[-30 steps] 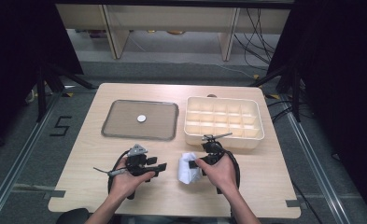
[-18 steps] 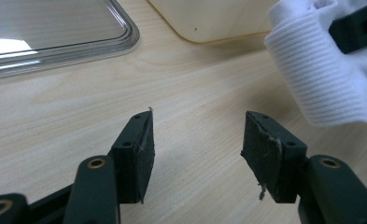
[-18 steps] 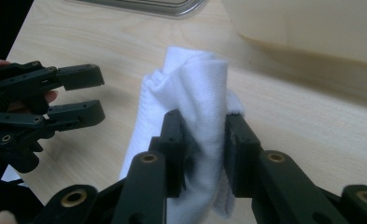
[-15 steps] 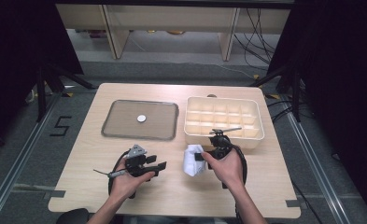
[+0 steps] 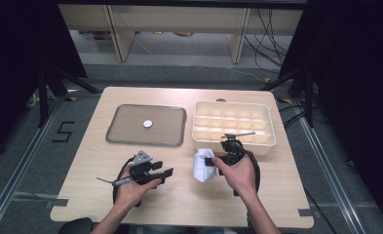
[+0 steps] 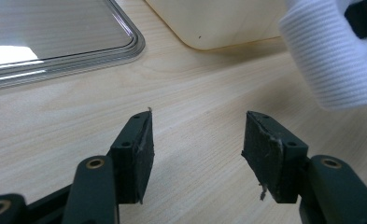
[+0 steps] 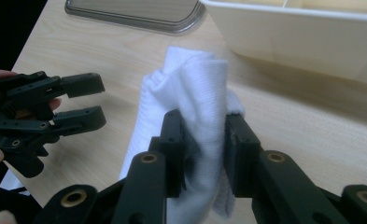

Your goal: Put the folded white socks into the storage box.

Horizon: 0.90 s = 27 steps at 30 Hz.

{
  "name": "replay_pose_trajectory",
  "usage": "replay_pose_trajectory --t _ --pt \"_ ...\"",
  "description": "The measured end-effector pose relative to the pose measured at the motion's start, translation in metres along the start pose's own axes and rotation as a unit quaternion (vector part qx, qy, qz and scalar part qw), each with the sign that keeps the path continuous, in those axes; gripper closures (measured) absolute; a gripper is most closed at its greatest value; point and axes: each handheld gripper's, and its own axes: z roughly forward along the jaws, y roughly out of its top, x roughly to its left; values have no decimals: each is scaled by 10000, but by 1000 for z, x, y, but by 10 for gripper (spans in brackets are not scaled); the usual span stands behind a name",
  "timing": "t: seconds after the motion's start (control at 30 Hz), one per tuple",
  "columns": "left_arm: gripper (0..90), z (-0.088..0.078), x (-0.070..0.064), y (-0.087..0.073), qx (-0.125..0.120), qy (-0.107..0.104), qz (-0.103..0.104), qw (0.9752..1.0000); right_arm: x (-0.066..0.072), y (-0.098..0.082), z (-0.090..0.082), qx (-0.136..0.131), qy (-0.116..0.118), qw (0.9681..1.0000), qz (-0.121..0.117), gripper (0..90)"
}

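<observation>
Two grippers sit low over my table (image 5: pixel 96 195) in the high view: my left gripper (image 5: pixel 165 173) empty, my right gripper (image 5: pixel 206 163) holding a white cloth (image 5: pixel 201 168) just in front of the cream box (image 5: pixel 233 141). Left gripper view: its jaws, which have just been opening, stand wide with nothing between them, beside the clear tray (image 6: pixel 55 42). Right gripper view: both jaws pinch the cloth's fold.

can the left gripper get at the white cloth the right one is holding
Probably yes. The left gripper has its jaws open with nothing between them, and bare table lies between it and the white cloth, which the right gripper grips just beside it. Nothing stands in the way.
</observation>
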Motion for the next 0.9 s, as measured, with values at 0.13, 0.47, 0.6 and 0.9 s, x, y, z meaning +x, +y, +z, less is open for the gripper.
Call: replay_pose_trajectory --t 0.13,0.47,0.6,0.9 --pt "422 -1 -1 0 -31 30 14 10000 0 2 -2 -29 -32 10000 -62 723" --pt "417 -1 -1 -1 -3 94 97 9999 3 8 -8 -159 -142 9998 -5 724" --pt "417 -3 0 -2 -29 78 98 9999 4 13 -11 -139 -243 9996 -69 724" --pt "414 -1 -6 -3 5 3 178 9998 10 20 -14 -218 -279 9993 -99 723"
